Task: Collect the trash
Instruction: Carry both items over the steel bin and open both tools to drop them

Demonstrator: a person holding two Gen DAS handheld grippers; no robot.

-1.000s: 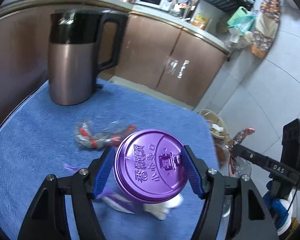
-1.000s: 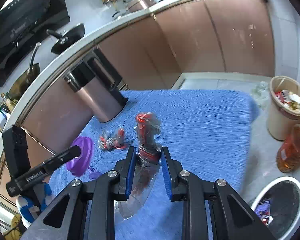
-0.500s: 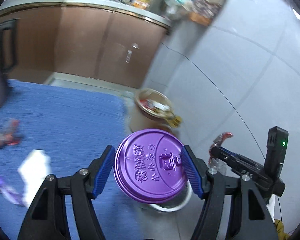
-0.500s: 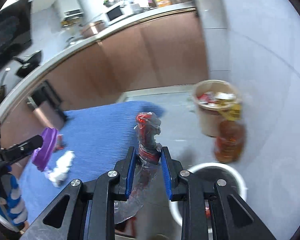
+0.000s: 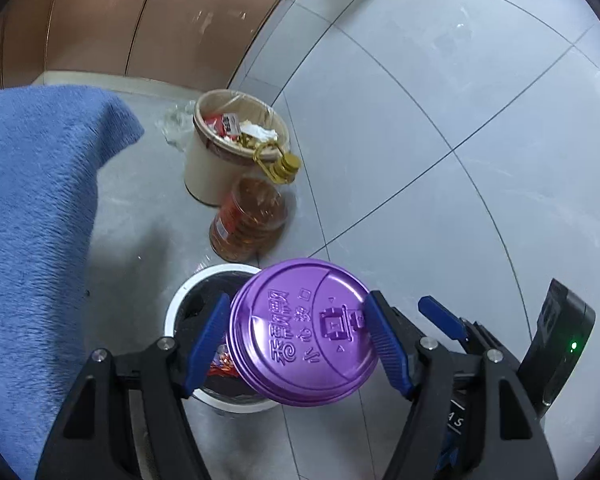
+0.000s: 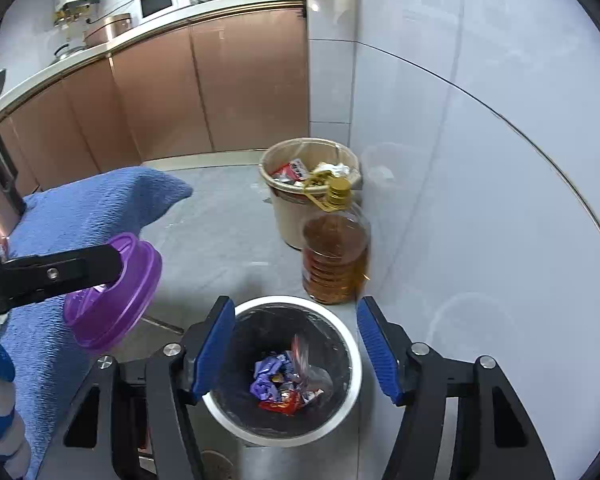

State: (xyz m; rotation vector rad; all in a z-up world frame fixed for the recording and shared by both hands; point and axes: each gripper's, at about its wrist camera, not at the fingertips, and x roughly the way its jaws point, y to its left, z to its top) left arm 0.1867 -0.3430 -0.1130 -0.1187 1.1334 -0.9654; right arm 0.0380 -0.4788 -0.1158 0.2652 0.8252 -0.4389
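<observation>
1. I am looking down at a pale grey tiled floor (image 6: 236, 240) that is carrying everything below me, its thin dark grout lines curving off across it.
2. A white-rimmed bin (image 6: 340, 328) with a dark liner is standing on the floor, holding crumpled wrappers in purple, red and clear film.
3. A beige bin (image 6: 288, 220), full of packaging and paper, is sitting farther off, close to the brown cabinets.
4. A big bottle of amber oil (image 6: 336, 256) with a yellow cap is standing between the two bins, just beside the beige one.
5. A blue towel-covered bench (image 5: 32, 208) is filling my left side.
</observation>
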